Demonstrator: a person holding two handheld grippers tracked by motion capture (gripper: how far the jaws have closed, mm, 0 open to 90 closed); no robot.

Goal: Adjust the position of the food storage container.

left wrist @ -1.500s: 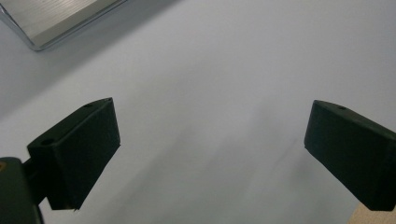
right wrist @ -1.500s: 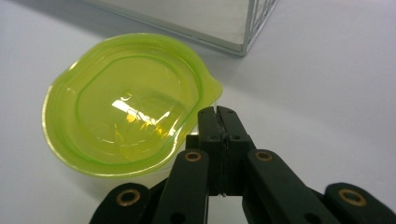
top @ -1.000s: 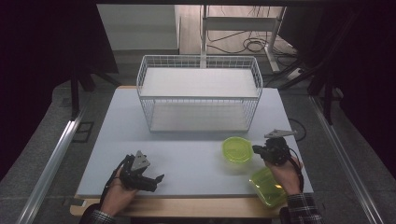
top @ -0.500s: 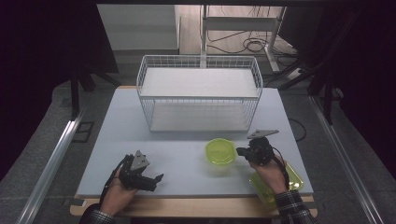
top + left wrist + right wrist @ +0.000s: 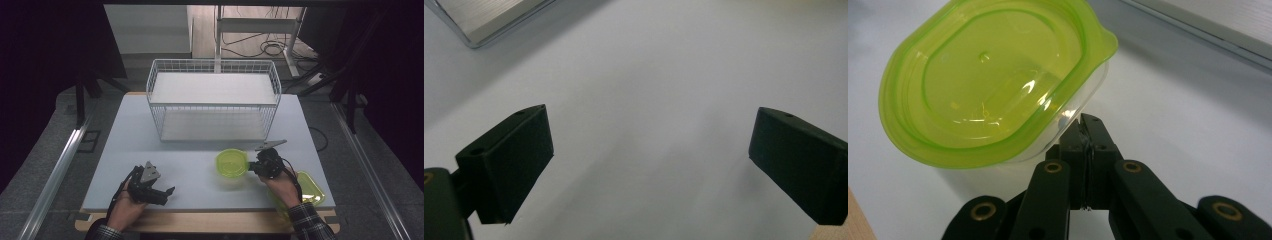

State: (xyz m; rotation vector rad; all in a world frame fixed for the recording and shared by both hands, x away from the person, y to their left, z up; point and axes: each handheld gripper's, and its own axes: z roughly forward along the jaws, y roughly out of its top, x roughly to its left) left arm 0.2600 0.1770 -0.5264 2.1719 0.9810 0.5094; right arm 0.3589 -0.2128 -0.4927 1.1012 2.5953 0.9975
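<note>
A clear tub with a lime-green lid (image 5: 231, 162) (image 5: 988, 85) sits tilted just off the white table, near its front middle-right. My right gripper (image 5: 251, 167) (image 5: 1083, 145) comes at it from the right and is shut on the tub's clear edge under the lid's lip. My left gripper (image 5: 162, 194) (image 5: 649, 160) rests at the front left of the table. Its jaws stand wide open over bare tabletop with nothing between them.
A white wire basket (image 5: 212, 107) stands across the back half of the table (image 5: 125, 150). A second lime-green container (image 5: 310, 189) lies at the front right edge, beside the right hand's sleeve. A silvery metal edge (image 5: 489, 22) crosses the corner of the left gripper view.
My right gripper has carried the green-lidded tub leftward across the table, away from the second green container. The left gripper has stayed in place.
</note>
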